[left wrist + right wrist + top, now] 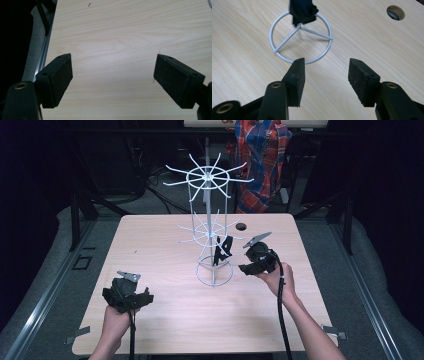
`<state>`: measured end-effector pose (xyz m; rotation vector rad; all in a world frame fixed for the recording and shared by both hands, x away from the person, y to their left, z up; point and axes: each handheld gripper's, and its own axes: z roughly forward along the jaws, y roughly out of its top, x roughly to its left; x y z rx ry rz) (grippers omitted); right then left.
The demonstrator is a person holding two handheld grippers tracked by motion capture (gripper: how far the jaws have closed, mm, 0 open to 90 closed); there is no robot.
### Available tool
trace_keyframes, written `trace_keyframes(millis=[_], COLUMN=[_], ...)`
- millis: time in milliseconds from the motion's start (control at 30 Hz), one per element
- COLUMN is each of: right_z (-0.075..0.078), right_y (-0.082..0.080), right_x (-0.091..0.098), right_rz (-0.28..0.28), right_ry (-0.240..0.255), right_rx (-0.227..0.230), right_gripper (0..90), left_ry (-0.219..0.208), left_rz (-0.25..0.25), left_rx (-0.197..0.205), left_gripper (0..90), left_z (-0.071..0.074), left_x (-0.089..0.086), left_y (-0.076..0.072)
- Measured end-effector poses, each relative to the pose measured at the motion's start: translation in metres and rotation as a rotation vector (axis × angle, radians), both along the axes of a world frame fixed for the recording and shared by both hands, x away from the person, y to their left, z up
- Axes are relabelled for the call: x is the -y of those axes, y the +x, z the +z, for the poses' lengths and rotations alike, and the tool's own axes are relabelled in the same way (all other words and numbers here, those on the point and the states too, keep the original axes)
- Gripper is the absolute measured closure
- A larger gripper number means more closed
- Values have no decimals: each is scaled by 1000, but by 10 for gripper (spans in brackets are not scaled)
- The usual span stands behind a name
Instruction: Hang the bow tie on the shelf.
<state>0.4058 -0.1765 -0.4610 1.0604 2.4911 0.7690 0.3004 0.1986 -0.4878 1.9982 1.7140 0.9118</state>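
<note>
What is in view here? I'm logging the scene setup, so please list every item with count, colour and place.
Wire rack: one, white, two tiers of radial hooks, standing mid-table on a ring base.
Dark cloth item: one, black, hanging on the rack's lower tier.
Table: one, light wood, with a round hole near the far edge.
Plaid cloth: one, red and blue, hanging behind the table.
Left gripper: black, jaws open, over bare tabletop near left.
Right gripper: black, jaws open, beside the rack base.
Hands: two, left hand, right hand.
</note>
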Motion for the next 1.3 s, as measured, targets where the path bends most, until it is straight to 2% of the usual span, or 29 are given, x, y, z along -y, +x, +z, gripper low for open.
trace_keyframes(millis=[167,333,733,867,1100,1300], right_z=[4,9,29,32,30,22], right_y=[-3,-7,-28,-36,-50,-60], right_x=[5,10,28,35,47,58], right_rz=[-5,-2,30,36,40,39], right_ry=[19,15,48,40,28,19], right_rx=[3,-2,-2,-10,-25,-43], right_gripper=[419,377,267,228,144,116], left_ry=[-1,-2,-1,-1,-2,0], left_rz=[0,2,1,4,5,2], left_rx=[-2,-4,-3,-3,-2,1], left_gripper=[157,157,157,157,158,157], left_z=[0,0,1,1,1,1], left_x=[-1,-1,-1,-1,-1,0], left_y=[0,0,0,-1,-1,0])
